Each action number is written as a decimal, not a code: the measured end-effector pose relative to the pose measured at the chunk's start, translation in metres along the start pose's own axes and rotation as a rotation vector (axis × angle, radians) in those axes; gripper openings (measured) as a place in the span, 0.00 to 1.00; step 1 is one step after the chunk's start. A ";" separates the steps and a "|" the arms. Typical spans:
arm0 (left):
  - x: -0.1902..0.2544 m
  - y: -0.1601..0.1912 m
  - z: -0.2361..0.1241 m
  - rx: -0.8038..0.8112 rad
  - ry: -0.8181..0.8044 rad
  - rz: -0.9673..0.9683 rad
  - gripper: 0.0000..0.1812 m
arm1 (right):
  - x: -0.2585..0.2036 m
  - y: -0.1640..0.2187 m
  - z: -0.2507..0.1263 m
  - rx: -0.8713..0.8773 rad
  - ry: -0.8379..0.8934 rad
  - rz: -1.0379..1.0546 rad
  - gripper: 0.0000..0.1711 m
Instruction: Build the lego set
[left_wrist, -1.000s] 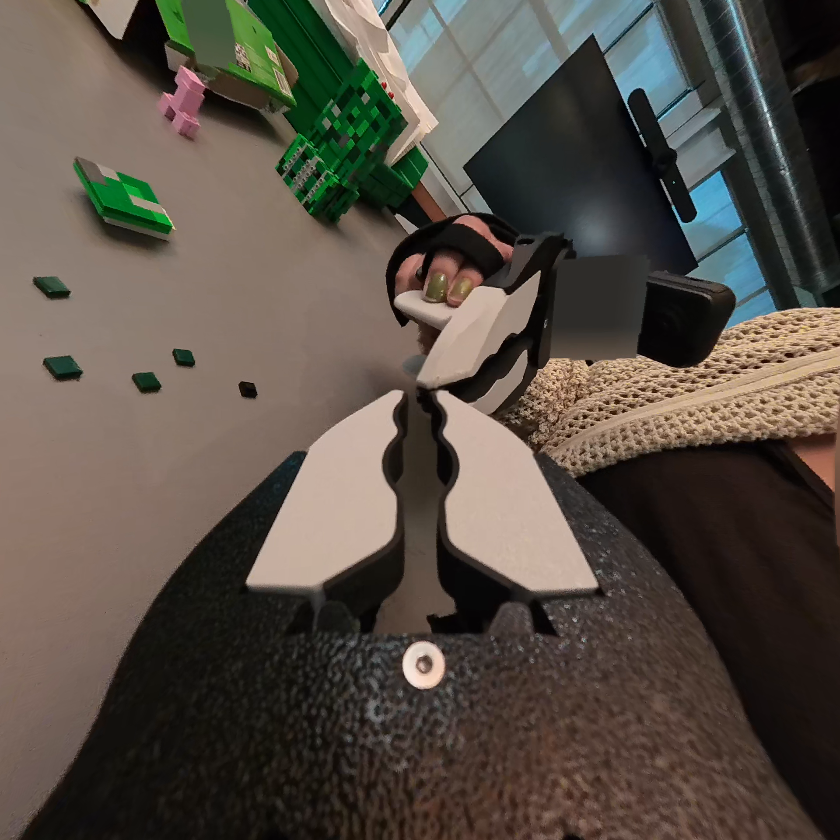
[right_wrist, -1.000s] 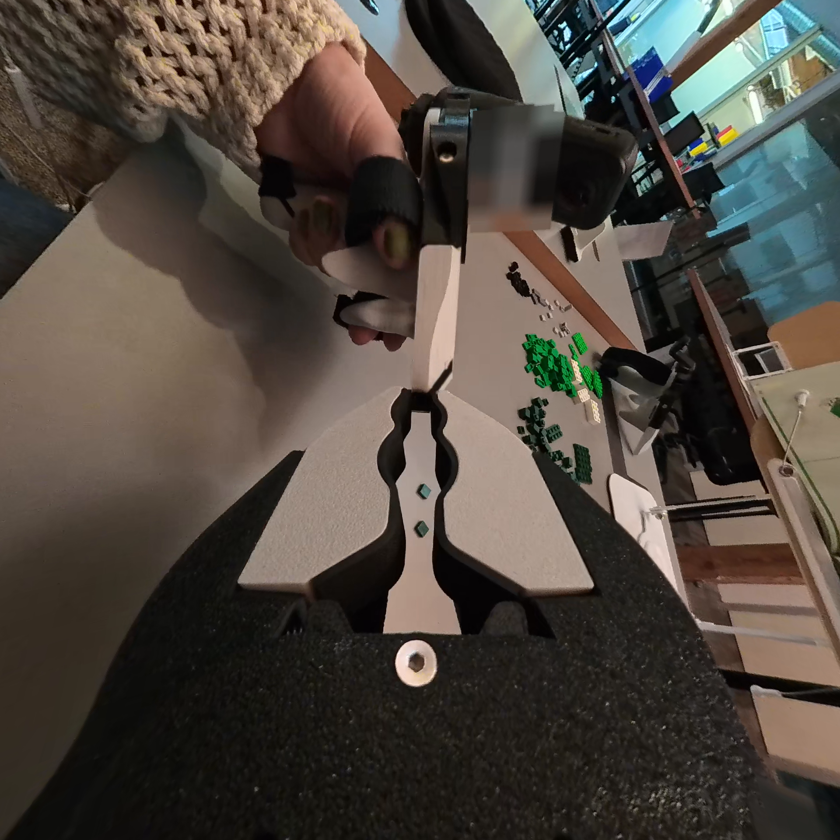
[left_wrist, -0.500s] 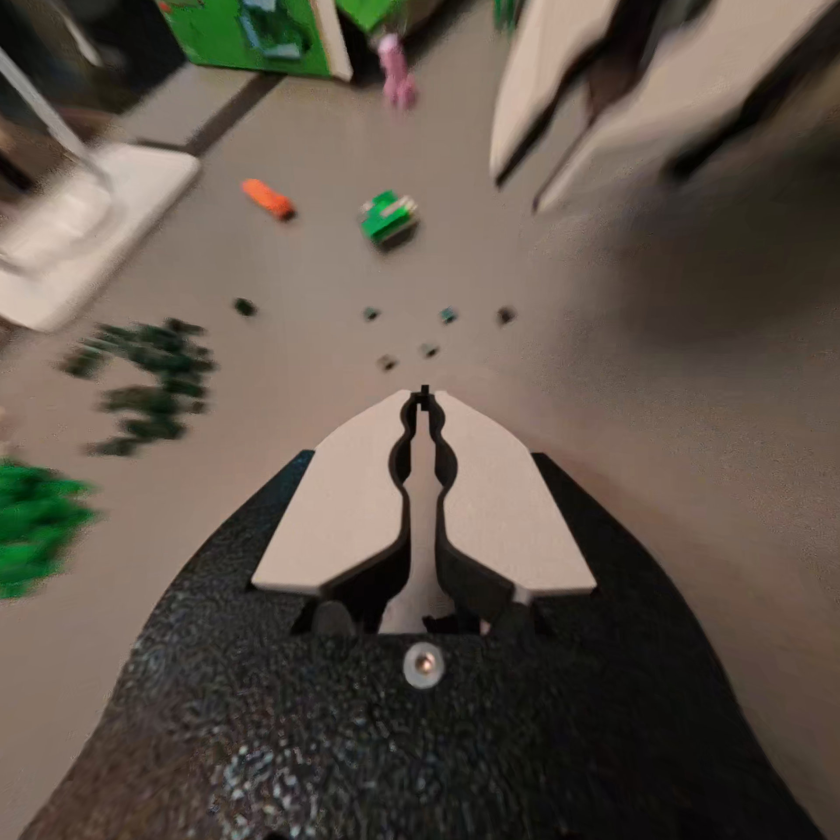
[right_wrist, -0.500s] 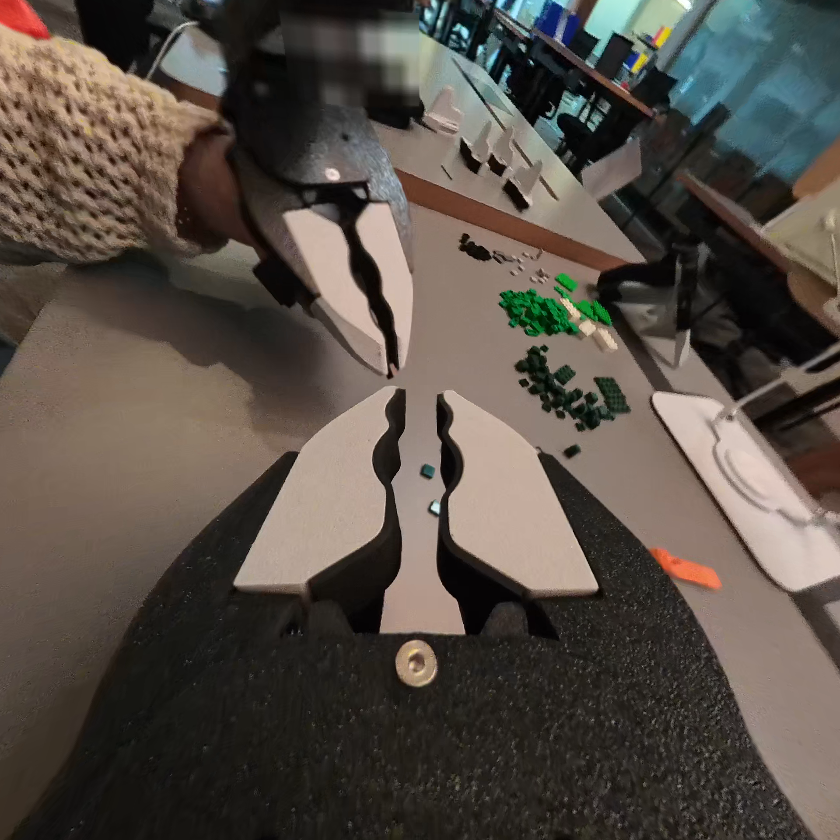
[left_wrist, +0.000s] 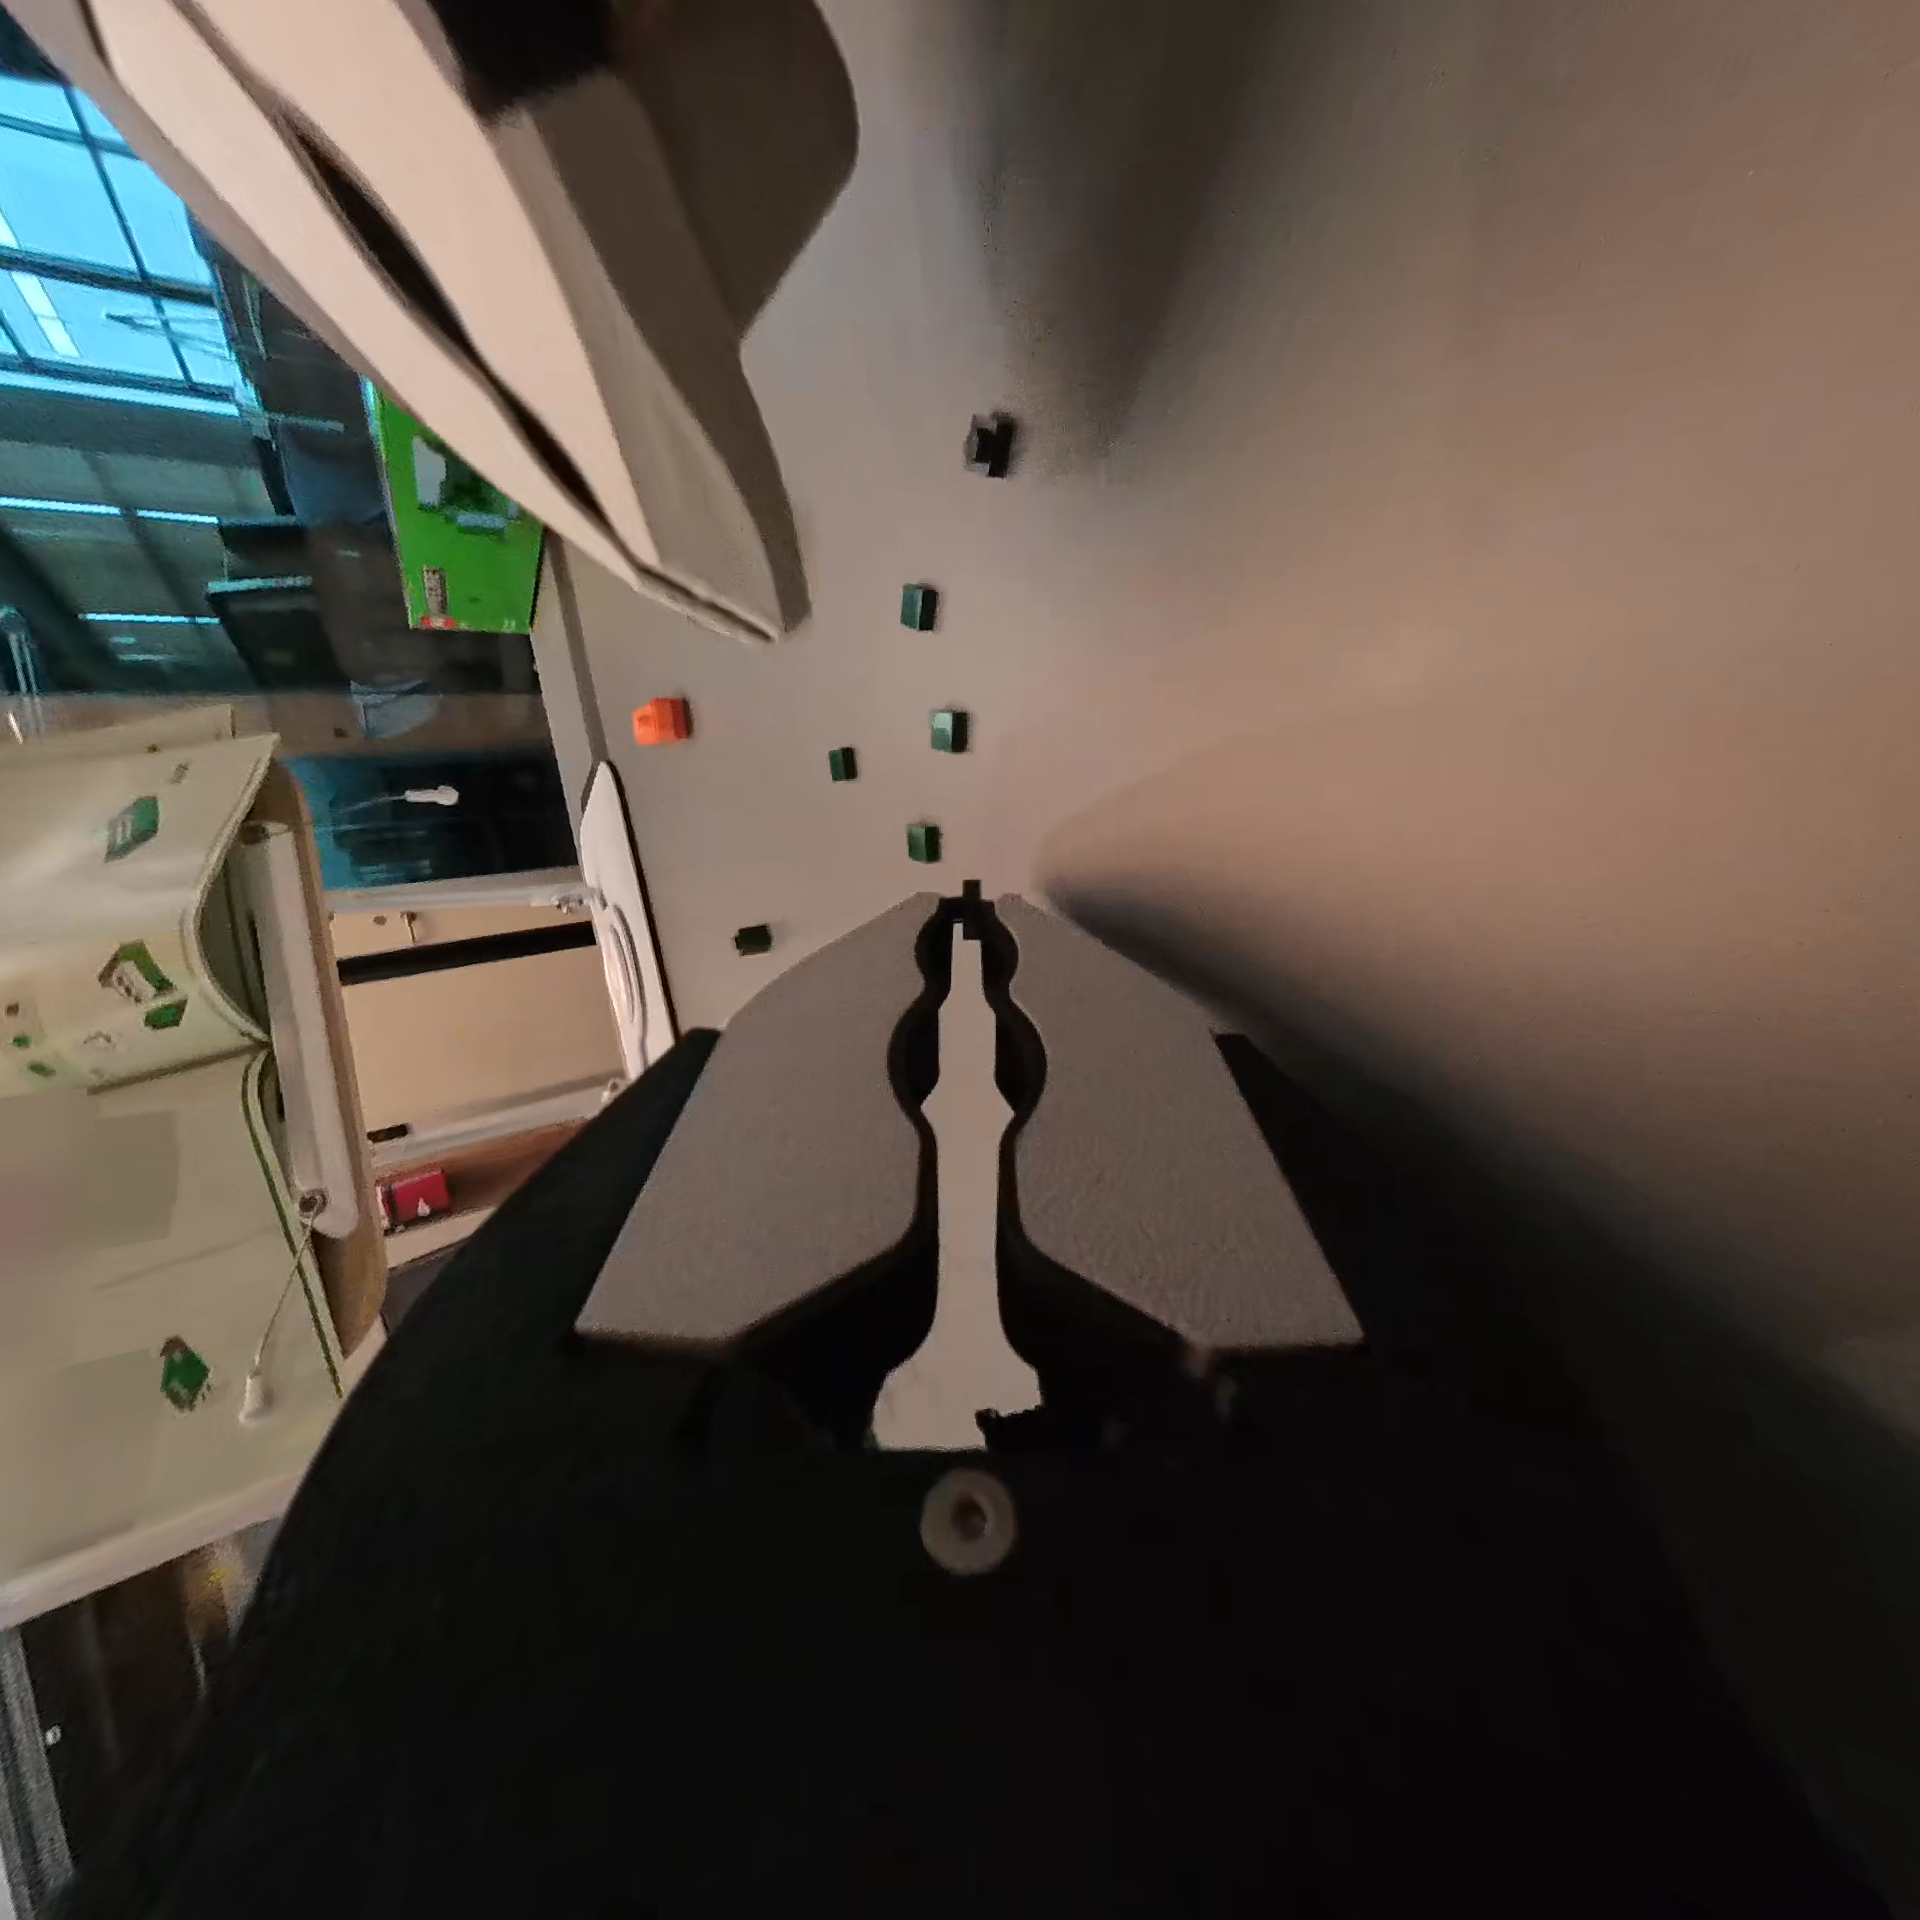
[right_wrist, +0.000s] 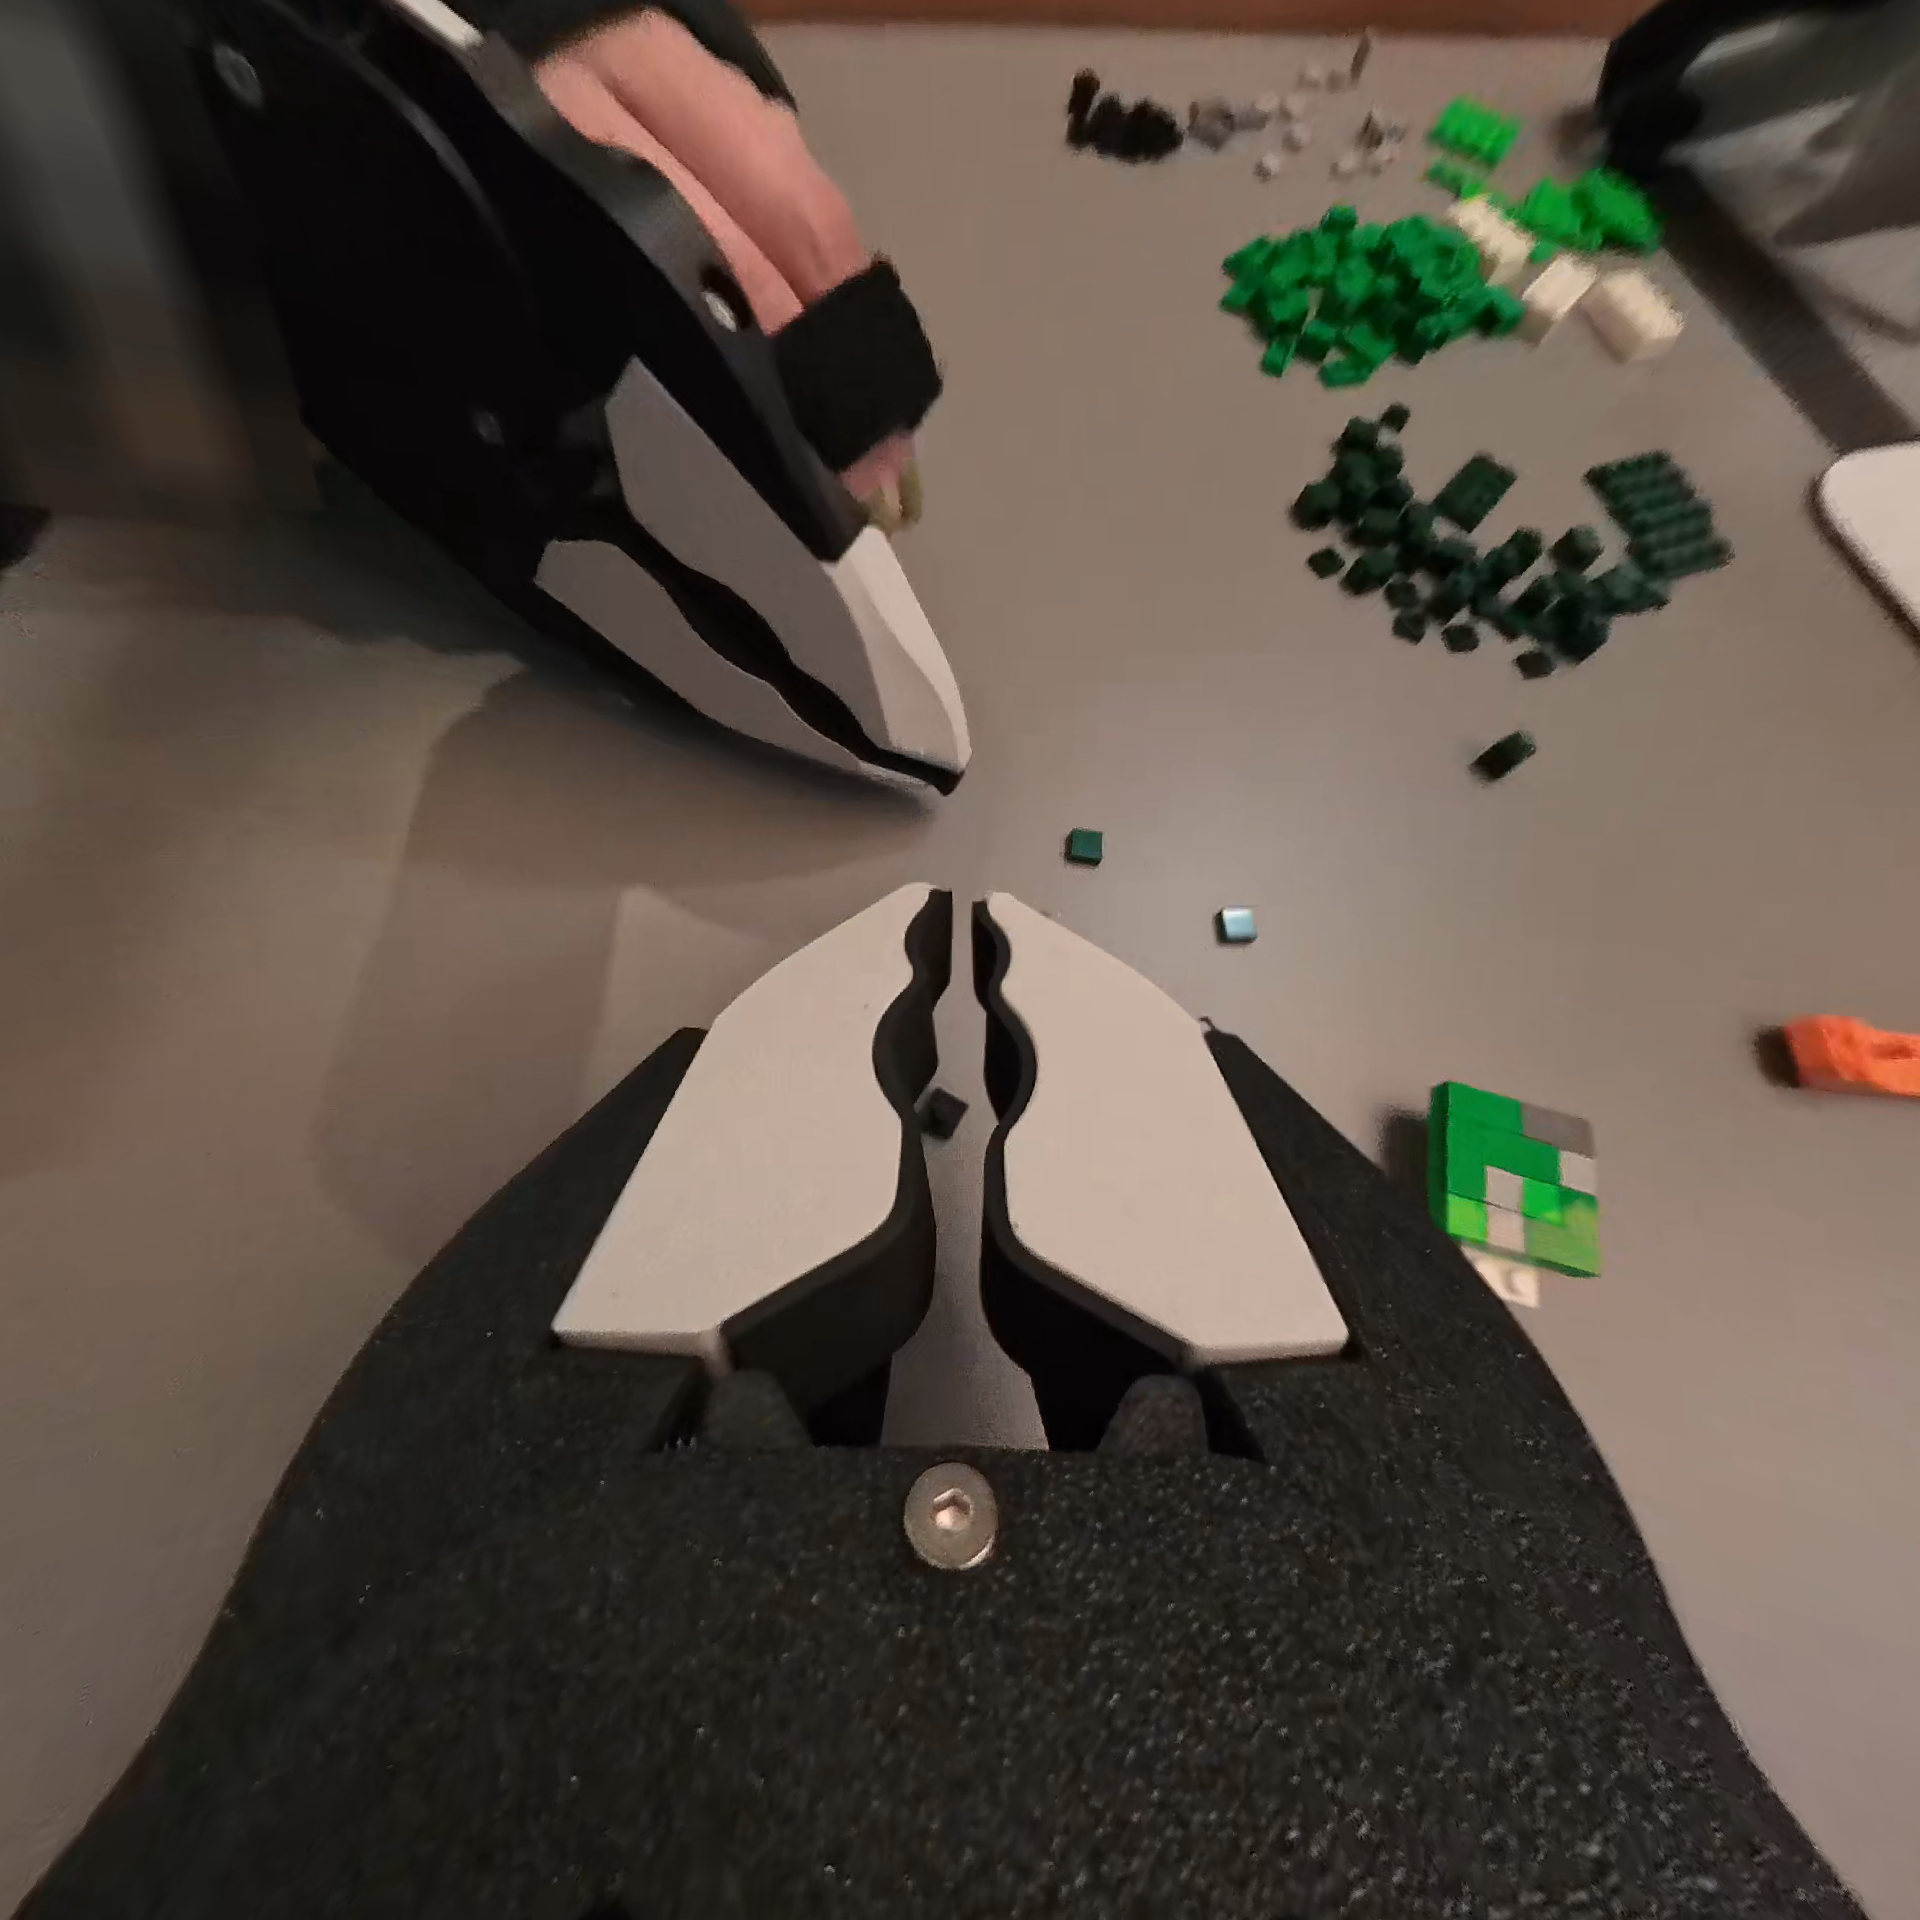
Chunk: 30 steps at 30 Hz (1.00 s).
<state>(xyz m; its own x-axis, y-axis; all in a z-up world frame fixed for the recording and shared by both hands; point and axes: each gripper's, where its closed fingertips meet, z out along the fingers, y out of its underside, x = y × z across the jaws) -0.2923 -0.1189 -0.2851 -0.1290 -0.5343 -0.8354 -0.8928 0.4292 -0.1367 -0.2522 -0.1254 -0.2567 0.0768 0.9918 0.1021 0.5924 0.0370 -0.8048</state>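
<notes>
You are holding your left claw (left_wrist: 970, 914) low over the grey desk (left_wrist: 1455, 520), its tips pinching a tiny black piece (left_wrist: 971, 902) that is poking out between them. In the right wrist view that same claw (right_wrist: 940, 774) is coming in from the upper left, tips nearly touching the desk. Your right claw (right_wrist: 962, 906) is sitting close to it with its fingers almost pressed together, a thin slit showing at the tips and nothing between them; a small black piece (right_wrist: 940, 1110) is lying on the desk beneath the gap farther back. Just beyond your right claw, a dark green tile (right_wrist: 1084, 846) and a pale bluish tile (right_wrist: 1236, 925) are lying apart from each other. To the right, a partly built green and grey plate (right_wrist: 1512, 1190) is resting flat near an orange tool (right_wrist: 1849, 1055). Farther back, a heap of dark green pieces (right_wrist: 1475, 551) and a heap of bright green pieces (right_wrist: 1361, 291) are spreading across the desk.
</notes>
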 end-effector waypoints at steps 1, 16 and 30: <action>0.000 -0.001 0.001 0.008 0.009 0.009 0.02 | 0.002 0.002 0.004 -0.035 -0.007 0.028 0.02; 0.004 -0.002 -0.002 0.099 0.130 -0.015 0.12 | 0.010 -0.016 0.024 -0.079 -0.062 0.079 0.00; -0.039 0.068 -0.032 -0.078 -0.151 -0.600 0.01 | 0.006 0.007 0.047 -0.263 -0.039 -0.003 0.00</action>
<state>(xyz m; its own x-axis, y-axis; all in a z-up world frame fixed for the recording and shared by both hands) -0.3619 -0.0919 -0.2452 0.4622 -0.5543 -0.6922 -0.8206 0.0284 -0.5707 -0.2850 -0.1133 -0.2887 0.0467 0.9959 0.0773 0.7809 0.0119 -0.6246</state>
